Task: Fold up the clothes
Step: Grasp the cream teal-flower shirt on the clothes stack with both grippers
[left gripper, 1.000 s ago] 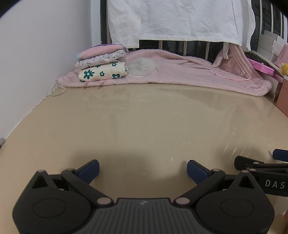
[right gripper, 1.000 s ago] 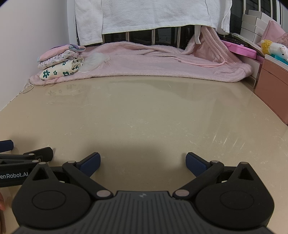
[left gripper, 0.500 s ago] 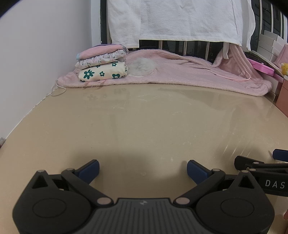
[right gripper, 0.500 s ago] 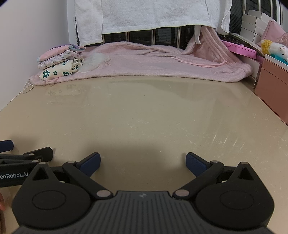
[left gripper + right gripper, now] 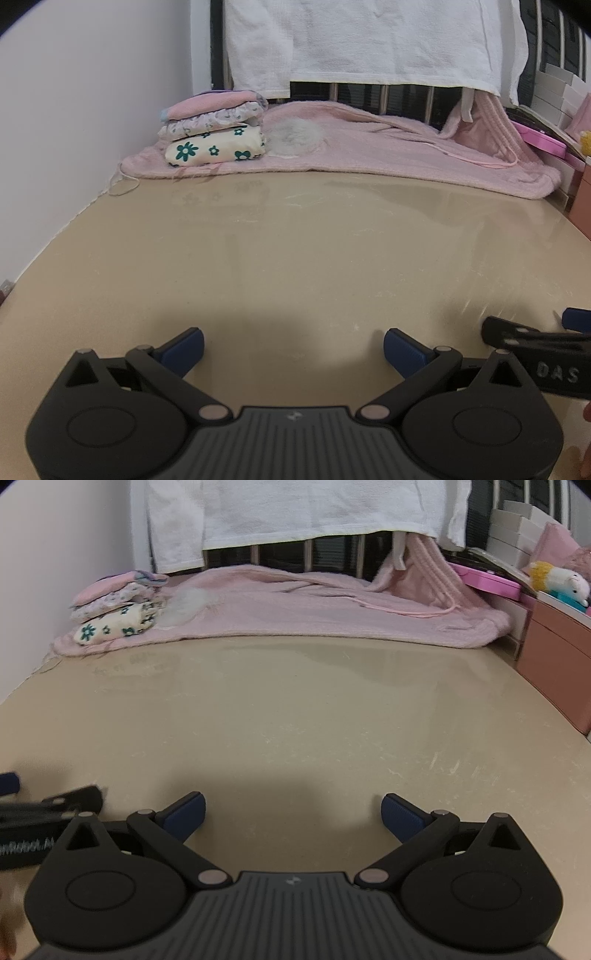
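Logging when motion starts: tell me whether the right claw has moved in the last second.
Yes, slightly. In its own view the stack and drawers have both slid a little left, so the right claw seems to have swung slightly right.

There are 3 folded garments (image 5: 212,134), 1 pink blanket (image 5: 388,147), 1 white towel (image 5: 369,40) and 2 tools.

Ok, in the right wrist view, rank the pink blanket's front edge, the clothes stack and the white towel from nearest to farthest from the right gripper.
From the right gripper:
1. Pink blanket, front edge straight ahead across the table.
2. Clothes stack, far left, on the blanket.
3. White towel, hanging on the rail behind.
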The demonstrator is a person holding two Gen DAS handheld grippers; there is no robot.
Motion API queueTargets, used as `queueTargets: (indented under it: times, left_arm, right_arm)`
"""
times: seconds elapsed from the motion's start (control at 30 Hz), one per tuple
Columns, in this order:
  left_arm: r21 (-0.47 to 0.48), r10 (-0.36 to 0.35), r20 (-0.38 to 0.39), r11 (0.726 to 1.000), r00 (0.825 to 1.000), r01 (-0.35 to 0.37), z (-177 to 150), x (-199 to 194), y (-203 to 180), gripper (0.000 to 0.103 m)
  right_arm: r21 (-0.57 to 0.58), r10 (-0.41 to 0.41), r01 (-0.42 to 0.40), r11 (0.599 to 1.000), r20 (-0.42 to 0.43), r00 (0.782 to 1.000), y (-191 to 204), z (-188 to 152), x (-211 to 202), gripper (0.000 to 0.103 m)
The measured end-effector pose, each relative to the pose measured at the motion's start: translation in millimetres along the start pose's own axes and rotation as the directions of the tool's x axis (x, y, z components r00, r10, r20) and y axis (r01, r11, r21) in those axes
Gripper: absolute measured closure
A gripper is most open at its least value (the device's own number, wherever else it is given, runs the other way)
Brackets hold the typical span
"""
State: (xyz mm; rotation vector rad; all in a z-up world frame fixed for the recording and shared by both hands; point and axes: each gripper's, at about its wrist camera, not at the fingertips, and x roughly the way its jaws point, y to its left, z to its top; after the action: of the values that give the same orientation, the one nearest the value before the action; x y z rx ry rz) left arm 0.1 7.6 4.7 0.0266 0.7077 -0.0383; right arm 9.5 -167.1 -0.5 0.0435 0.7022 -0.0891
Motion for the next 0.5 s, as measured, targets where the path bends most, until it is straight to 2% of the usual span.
queueTargets:
  times: [0.03,0.07,0.13,0.2,0.27,0.37,0.43,0.5]
  left_arm:
    - [0.025,-0.023,-0.003,0.999,1.0,0.023,3,-1,6,0.001]
    - [0.031,-0.025,0.029,0.999,0.999,0.024,11,-2,16,0.002]
    - [0.029,-0.016,0.118,0.999,0.993,0.013,30,-4,39,0.001]
    - [0.039,0.0,0.192,0.999,0.981,-0.007,57,5,65,0.0]
    - [0.045,0.009,0.214,0.999,0.977,-0.019,89,35,95,0.0]
    - [0.024,0.061,0.231,0.997,0.971,-0.069,128,82,132,0.0]
    - [0.022,0.087,0.211,0.995,0.974,-0.094,150,114,150,0.003]
    - [0.033,0.042,0.204,0.998,0.978,-0.05,166,137,162,0.006]
  right_arm:
    - [-0.011,0.027,-0.028,1.0,-0.01,1.0,4,6,2,0.0]
    - [-0.025,0.059,-0.06,0.998,-0.022,0.998,9,14,4,0.0]
    - [-0.047,0.151,-0.149,0.988,0.043,0.988,20,38,6,0.0]
    - [-0.074,0.262,-0.254,0.964,0.128,0.957,35,69,14,0.0]
    - [-0.114,0.379,-0.363,0.925,0.184,0.907,52,103,31,0.0]
    - [-0.202,0.462,-0.429,0.881,0.164,0.872,82,149,77,0.001]
    - [-0.265,0.488,-0.44,0.858,0.157,0.858,101,176,112,0.009]
    - [-0.3,0.515,-0.465,0.833,0.114,0.849,117,194,142,0.028]
